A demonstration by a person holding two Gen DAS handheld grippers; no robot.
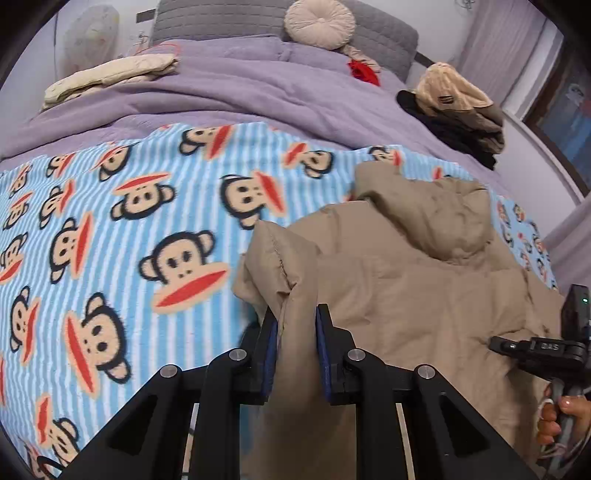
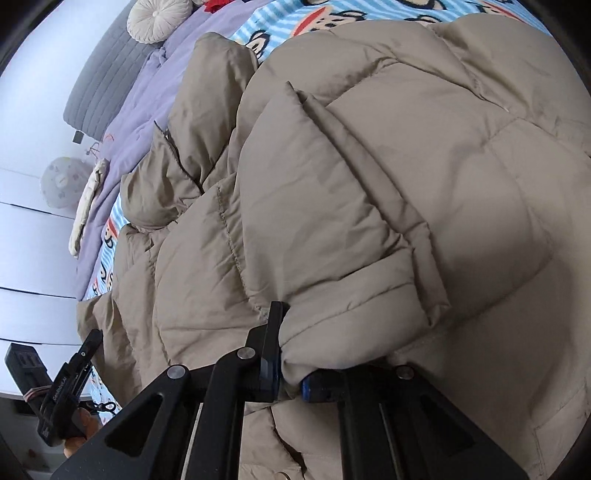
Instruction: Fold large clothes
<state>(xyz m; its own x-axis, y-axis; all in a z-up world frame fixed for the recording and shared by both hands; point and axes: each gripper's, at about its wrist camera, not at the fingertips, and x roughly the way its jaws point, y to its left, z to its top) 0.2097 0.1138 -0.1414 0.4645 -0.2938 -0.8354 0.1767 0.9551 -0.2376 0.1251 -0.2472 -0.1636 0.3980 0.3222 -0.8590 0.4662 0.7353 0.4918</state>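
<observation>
A tan puffer jacket (image 1: 413, 273) with a hood lies on the monkey-print blanket (image 1: 110, 229) on the bed. My left gripper (image 1: 295, 321) is shut on a raised fold of the jacket's left side, fabric pinched between its blue pads. In the right wrist view the jacket (image 2: 369, 177) fills most of the frame. My right gripper (image 2: 295, 354) is shut on a bunched sleeve fold; its right finger is hidden under the fabric. The right gripper also shows at the left wrist view's right edge (image 1: 535, 347), and the left gripper shows in the right wrist view (image 2: 70, 380).
A purple duvet (image 1: 258, 92) covers the far bed. On it lie a folded cream garment (image 1: 110, 77), a round cushion (image 1: 319, 22), a red item (image 1: 364, 72) and a pile of dark and tan clothes (image 1: 458, 110). A grey headboard (image 1: 388, 33) stands behind.
</observation>
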